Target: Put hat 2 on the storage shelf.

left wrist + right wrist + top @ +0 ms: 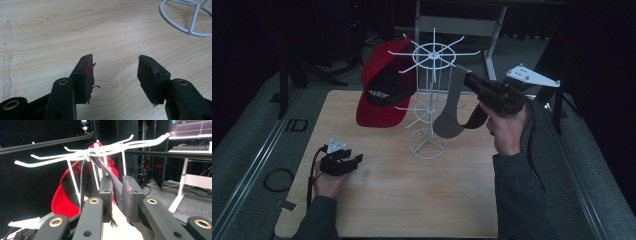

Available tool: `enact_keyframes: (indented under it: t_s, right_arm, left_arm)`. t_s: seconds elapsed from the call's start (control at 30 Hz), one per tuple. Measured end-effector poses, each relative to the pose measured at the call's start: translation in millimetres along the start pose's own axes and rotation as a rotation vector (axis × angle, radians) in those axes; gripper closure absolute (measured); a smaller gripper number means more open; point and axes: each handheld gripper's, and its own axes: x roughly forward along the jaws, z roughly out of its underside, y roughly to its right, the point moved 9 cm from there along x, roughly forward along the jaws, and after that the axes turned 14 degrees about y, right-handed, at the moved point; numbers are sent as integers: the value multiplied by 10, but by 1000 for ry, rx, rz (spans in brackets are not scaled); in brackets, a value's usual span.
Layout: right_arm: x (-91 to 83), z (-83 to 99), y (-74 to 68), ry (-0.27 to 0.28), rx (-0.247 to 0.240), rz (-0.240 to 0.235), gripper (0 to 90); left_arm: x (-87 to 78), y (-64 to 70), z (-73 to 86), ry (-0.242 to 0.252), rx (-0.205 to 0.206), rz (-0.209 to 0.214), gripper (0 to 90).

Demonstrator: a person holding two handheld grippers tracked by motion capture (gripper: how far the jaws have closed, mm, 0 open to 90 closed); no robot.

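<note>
Grey cap (451,117) hangs from a white rack (430,55) prong, right gripper (117,192) clamping its band to steady it, while left gripper (115,72) rests wide open and empty.

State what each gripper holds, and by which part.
The right gripper pinches the grey cap's strap just under the rack; the left gripper holds nothing.

On the floor just left of the wooden table (377,200), the letters "ID" (296,125) stand in dark print, read from the high view. The red cap (379,82) hanging at the far left of the white rack (428,100) bears white lettering on its dark inside, too small to read.
</note>
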Motion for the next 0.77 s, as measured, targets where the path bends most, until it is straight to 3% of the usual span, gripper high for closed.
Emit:
enact_keyframes:
  t_s: [0.23, 0.43, 0.77]
  right_arm:
    - [-26, -5, 10, 8, 20, 20, 712]
    - [-66, -25, 43, 5, 4, 42, 682]
    - [-181, 8, 211, 8, 29, 80, 674]
  left_arm:
    - [-8, -5, -3, 2, -4, 1, 475]
    - [-7, -5, -3, 2, -5, 1, 475]
    - [0, -3, 2, -1, -3, 0, 475]
